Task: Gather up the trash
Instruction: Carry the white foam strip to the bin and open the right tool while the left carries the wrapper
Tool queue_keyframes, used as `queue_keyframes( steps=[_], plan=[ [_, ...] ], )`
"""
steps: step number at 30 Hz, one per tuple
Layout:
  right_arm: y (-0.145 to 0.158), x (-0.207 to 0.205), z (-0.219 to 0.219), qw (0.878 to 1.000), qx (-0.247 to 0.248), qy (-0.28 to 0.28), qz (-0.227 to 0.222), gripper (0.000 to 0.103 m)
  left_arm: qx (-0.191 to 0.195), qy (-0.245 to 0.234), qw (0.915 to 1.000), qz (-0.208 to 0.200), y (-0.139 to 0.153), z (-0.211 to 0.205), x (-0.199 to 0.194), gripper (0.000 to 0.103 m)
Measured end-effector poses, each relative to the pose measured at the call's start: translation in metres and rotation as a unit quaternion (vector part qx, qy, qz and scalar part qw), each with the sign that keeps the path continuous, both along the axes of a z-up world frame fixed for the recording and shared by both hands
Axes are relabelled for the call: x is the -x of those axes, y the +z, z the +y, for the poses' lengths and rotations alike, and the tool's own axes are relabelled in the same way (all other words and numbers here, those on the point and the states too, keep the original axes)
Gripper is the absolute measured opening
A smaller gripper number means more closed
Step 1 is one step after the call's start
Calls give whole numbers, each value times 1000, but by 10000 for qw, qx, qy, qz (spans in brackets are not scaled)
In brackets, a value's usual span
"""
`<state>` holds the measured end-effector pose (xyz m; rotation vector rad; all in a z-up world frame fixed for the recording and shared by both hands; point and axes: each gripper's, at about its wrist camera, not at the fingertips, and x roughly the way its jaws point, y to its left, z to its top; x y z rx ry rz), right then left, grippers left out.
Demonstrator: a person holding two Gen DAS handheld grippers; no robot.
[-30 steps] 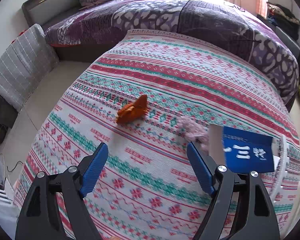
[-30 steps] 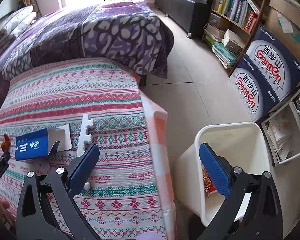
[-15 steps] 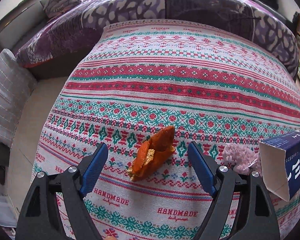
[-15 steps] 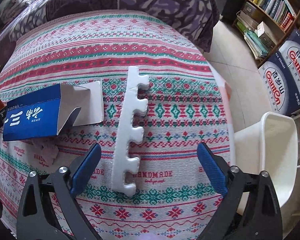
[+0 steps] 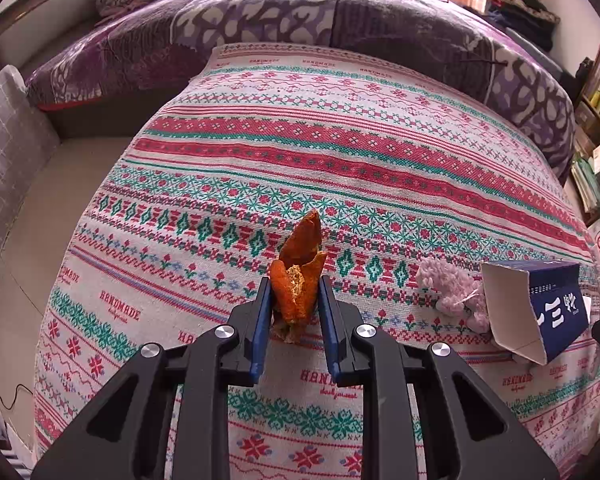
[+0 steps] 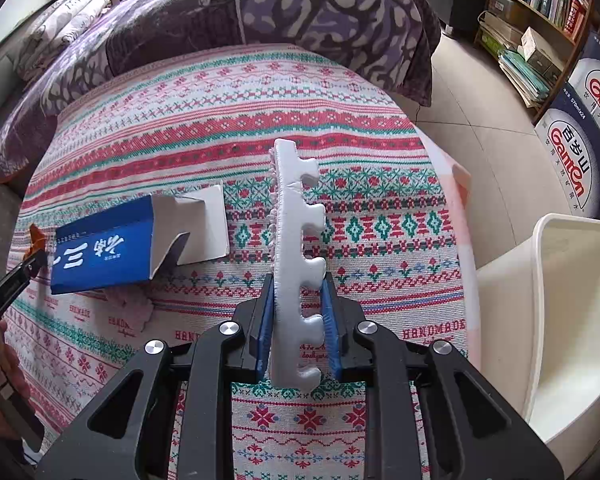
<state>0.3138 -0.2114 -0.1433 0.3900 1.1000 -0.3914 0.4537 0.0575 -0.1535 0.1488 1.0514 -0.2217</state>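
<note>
- My left claw (image 5: 294,308) is clenched on the orange peel (image 5: 298,276), a curled, dry-looking rind with pale pith showing, standing between the blue pads.
- My right claw (image 6: 298,320) is closing on the white foam strip (image 6: 298,248), a soft, notched, comb-edged piece; both pads touch its lower end.
- Risk: most of the strip reaches beyond my pads, so it may bend or swing loose as I carry it; brittle peel may crumble under pressure.
- Beyond, to the left of my right claw: an open blue carton (image 6: 112,248), stiff card, and fuzzy pink fluff (image 5: 452,292) on the woven patterned cloth (image 5: 340,148).
- To the right of my right claw: a smooth white plastic bin (image 6: 572,320).
</note>
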Motion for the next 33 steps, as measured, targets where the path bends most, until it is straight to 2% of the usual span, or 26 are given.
queue_keyframes(
  steps=[7,12,17,23,29,33],
  plan=[
    [42,24,-10,9972,-1,175,-732,21,93,383,9986,-367,51,4,32,23],
    [75,45,-18,9922,175,275,-1207,22,191,573,9958,-695,97,-9,63,23],
    [98,66,-26,9873,402,219,-1524,22,261,746,9926,-920,126,-28,101,23],
    [116,88,-38,9813,825,39,-1736,22,458,965,9882,-1094,141,-56,143,23],
    [123,104,-59,9787,1004,-290,-1766,22,536,1050,9834,-1380,133,-89,175,23],
    [126,112,-71,9755,1222,-463,-1769,22,490,928,9844,-1409,125,-112,183,23]
  ],
)
